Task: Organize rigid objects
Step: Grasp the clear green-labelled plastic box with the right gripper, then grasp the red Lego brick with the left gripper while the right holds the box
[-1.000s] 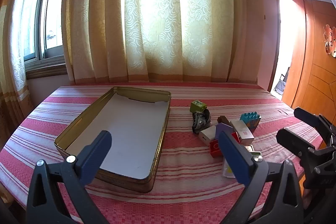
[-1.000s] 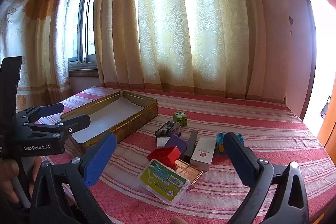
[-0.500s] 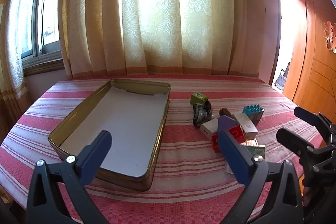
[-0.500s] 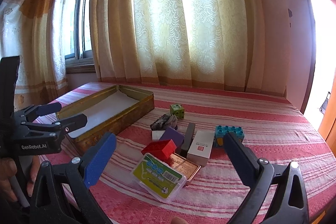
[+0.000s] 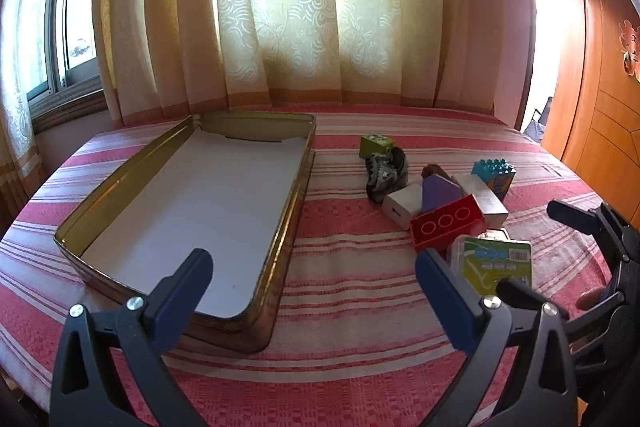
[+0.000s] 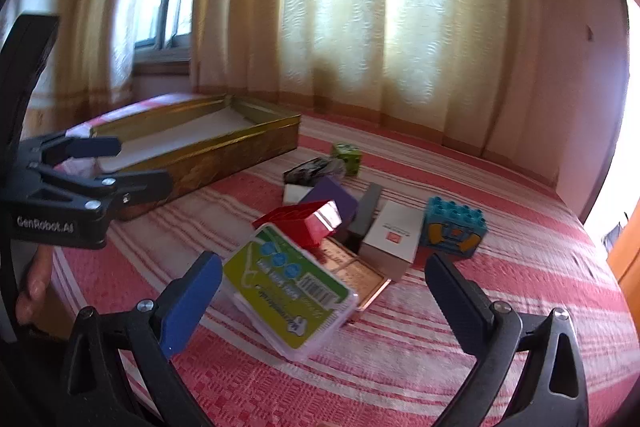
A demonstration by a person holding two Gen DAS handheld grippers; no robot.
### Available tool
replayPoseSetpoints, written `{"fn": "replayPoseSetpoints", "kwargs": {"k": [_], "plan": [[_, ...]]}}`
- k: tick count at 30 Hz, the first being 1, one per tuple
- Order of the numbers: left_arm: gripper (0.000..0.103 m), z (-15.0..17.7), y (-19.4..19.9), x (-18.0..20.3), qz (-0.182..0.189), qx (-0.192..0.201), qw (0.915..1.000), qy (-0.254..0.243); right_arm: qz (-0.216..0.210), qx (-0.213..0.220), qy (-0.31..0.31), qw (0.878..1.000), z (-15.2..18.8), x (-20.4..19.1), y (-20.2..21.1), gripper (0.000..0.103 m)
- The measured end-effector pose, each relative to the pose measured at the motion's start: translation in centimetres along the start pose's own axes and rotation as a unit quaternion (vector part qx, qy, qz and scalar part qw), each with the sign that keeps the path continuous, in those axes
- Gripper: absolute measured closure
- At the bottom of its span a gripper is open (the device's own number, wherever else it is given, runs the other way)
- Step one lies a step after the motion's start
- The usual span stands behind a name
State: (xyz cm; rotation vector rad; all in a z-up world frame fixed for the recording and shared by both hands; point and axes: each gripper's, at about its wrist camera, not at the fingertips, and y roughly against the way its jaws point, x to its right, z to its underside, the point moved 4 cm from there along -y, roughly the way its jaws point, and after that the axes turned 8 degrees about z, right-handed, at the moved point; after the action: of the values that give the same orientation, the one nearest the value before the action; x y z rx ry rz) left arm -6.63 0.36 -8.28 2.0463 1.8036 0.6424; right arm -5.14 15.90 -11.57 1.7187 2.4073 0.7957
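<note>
Both grippers hang spread and empty above the striped cloth [image 5: 352,267]. The left gripper [image 5: 312,283] sits over the near corner of the tin [image 5: 288,223]. The right gripper [image 6: 324,291] frames the green-labelled case [image 6: 288,299], which leans on the red brick [image 6: 304,223] in the pile beside the tin.

backlit curtains [image 5: 304,7] glaring | fisheye edges bent, dark | right view motion-blurred
</note>
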Motion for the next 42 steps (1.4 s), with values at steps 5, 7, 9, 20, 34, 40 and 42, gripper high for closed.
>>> {"fn": "replayPoseSetpoints", "kwargs": {"k": [5, 7, 9, 20, 34, 40, 42], "plan": [[0.0, 0.2, -0.2, -0.3, 0.001, -0.002, 1.0, 0.008, -0.021, -0.015, 0.029, 0.999, 0.2, -1.4, -1.0, 0.001], [0.0, 0.1, -0.3, -0.3, 0.002, -0.004, 1.0, 0.007, -0.016, -0.022, 0.055, 0.998, 0.4, -2.1, -1.4, 0.001], [0.0, 0.2, -0.4, -0.1, 0.003, -0.005, 1.0, 0.006, 0.0, -0.032, 0.072, 0.997, 0.5, -2.4, -2.0, 0.006], [0.0, -0.2, -1.1, 0.8, 0.018, -0.013, 0.9997, -0.001, -0.08, -0.053, 0.017, 0.995, 1.0, -1.6, -1.9, 0.045], [0.0, -1.8, -3.0, 2.5, 0.023, -0.014, 0.9996, -0.008, -0.038, 0.03, -0.071, 0.996, 0.1, 2.8, 0.8, 0.046], [0.0, -2.6, -4.7, 5.7, 0.046, -0.025, 0.9983, -0.027, 0.048, 0.025, -0.11, 0.992, 0.0, 6.4, -0.3, 0.046], [0.0, -2.7, -5.3, 6.6, 0.044, -0.025, 0.998, -0.038, 0.065, 0.023, -0.119, 0.991, 0.1, 7.4, -0.6, 0.046]]}}
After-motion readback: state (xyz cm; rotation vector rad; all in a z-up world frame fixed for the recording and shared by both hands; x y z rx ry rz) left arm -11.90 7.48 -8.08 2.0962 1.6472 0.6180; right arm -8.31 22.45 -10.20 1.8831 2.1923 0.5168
